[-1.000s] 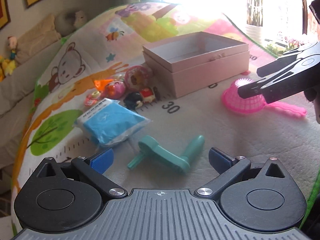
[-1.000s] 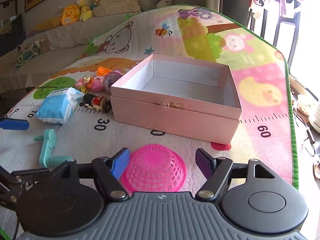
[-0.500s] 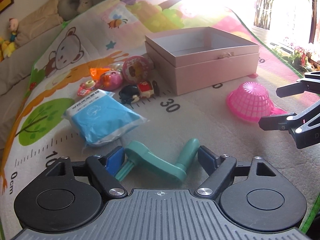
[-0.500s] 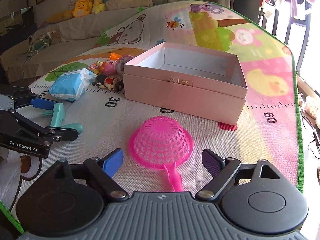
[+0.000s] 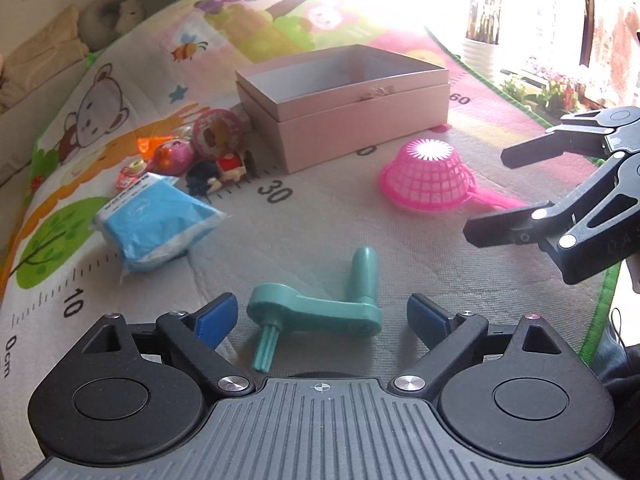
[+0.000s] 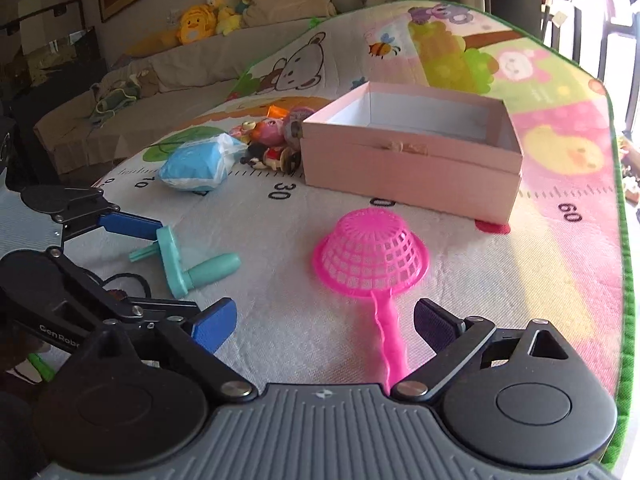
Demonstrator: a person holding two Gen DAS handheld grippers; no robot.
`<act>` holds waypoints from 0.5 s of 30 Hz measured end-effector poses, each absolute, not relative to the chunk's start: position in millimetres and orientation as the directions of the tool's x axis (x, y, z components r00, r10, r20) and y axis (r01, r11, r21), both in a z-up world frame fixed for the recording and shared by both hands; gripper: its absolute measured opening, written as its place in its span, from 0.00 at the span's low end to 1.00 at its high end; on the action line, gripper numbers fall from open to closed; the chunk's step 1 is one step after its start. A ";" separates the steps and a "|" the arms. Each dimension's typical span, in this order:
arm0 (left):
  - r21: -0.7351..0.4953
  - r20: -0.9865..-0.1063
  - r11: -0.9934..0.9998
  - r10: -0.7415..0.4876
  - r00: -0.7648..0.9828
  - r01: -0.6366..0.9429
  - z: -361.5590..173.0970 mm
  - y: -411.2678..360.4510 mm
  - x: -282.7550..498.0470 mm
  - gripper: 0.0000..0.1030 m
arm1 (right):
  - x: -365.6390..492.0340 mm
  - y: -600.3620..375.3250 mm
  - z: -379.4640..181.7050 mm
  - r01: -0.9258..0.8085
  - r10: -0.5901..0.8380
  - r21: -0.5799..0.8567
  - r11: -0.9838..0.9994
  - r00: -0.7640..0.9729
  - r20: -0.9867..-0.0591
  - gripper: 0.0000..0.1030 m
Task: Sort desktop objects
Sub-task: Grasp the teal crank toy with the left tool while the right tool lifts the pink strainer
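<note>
A teal crank handle (image 5: 320, 306) lies on the mat between the open jaws of my left gripper (image 5: 322, 316); it also shows in the right wrist view (image 6: 188, 262). A pink strainer (image 6: 372, 258) lies upside down, its handle (image 6: 390, 344) running between the open jaws of my right gripper (image 6: 324, 326). The strainer also shows in the left wrist view (image 5: 428, 178). An open pink box (image 5: 344, 100) stands behind, empty inside (image 6: 416, 148).
A blue packet (image 5: 156, 220) and several small toys (image 5: 208, 148) lie left of the box. The play mat's green edge (image 6: 624, 280) runs along the right. A sofa with plush toys (image 6: 208, 20) stands beyond the mat.
My left gripper has come down around the teal crank. My right gripper has drawn back from the strainer bowl, so its handle now lies between the jaws.
</note>
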State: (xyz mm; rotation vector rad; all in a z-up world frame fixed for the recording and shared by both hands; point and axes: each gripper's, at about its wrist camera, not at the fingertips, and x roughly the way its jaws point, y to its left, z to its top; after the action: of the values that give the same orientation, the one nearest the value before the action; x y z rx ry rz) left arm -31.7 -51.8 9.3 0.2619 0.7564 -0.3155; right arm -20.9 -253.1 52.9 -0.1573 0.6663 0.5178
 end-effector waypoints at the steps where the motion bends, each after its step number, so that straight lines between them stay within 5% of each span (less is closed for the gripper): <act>1: 0.116 -0.707 0.925 -0.179 0.684 0.361 8.5 -51.9 -28.8 0.93 | -15.3 -250.7 54.2 -0.493 0.381 -0.008 0.870 0.684 -0.622 0.93; 5: 0.112 -0.704 0.929 -0.177 0.688 0.353 7.6 -54.6 -24.9 0.92 | 16.0 -242.1 47.4 -0.476 0.340 -0.027 0.879 0.664 -0.666 0.93; 9: 0.117 -0.703 0.930 -0.171 0.690 0.350 11.2 -55.4 -26.9 0.75 | 24.0 -234.3 37.9 -0.480 0.328 -0.024 0.877 0.634 -0.700 0.84; 15: 0.118 -0.701 0.924 -0.182 0.689 0.363 13.7 -59.3 -32.9 0.74 | 31.7 -230.5 42.0 -0.488 0.339 -0.009 0.873 0.619 -0.708 0.76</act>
State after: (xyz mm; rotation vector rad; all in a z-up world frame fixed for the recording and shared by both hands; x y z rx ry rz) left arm -32.9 -59.3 13.7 0.2567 0.7518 -0.3084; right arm 31.7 -230.5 42.0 -0.2085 0.7676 0.4794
